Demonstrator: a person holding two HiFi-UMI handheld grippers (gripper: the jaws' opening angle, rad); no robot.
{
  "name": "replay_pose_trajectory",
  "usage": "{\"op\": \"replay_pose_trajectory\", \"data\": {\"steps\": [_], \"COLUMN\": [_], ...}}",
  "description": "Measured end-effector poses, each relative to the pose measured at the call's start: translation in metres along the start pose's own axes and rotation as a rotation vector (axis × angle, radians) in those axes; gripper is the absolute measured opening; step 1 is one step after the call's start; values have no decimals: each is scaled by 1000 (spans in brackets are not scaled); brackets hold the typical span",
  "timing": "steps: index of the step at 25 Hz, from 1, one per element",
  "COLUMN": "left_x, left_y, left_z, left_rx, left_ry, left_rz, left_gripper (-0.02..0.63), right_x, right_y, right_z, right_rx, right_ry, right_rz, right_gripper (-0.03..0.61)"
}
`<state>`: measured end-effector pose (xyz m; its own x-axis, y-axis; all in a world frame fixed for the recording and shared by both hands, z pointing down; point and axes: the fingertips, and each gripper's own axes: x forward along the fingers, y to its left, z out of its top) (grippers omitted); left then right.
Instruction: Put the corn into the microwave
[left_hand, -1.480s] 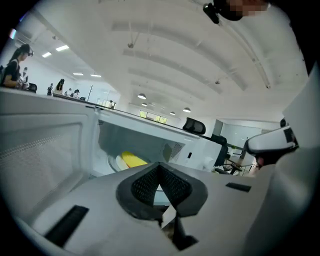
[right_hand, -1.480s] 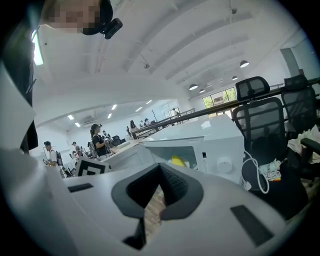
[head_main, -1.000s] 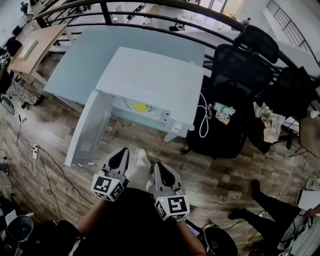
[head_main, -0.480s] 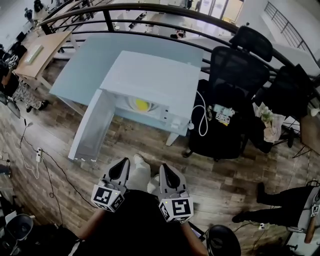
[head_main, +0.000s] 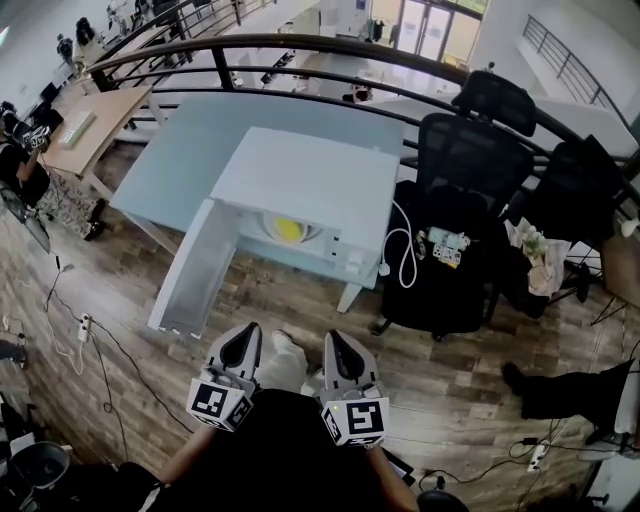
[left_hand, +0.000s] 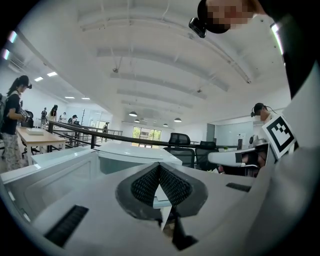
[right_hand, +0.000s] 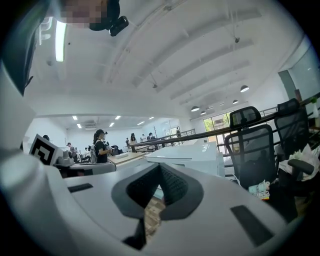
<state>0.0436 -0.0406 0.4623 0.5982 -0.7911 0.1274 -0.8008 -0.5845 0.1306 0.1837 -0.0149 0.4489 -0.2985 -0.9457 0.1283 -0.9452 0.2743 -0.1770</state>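
Bottom center of the head view, the left gripper and right gripper are hovering side by side, both w/ jaws pinched together and gripping nothing. Mid-frame above them, the microwave is sitting on the table, its door hanging open to the left. The corn is lying inside it. An office chair is standing right of it.

White left gripper, right gripper (square-marker cubes); black top
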Motion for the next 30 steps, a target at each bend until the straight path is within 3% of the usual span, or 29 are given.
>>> {"op": "replay_pose_trajectory", "data": {"steps": [14,30], "left_x": [-7,2], "left_y": [16,19], "left_z": [1,-12], "left_rx": [-35,-41], "left_ry": [-21,4], "left_rz": [54,63], "left_gripper": [3,3], "right_x": [15,20], "right_y": [17,4], "right_z": [0,-10], "right_rx": [-35,-16], "right_ry": [14,48], "right_rz": [72,54], "right_gripper": [8,8]}}
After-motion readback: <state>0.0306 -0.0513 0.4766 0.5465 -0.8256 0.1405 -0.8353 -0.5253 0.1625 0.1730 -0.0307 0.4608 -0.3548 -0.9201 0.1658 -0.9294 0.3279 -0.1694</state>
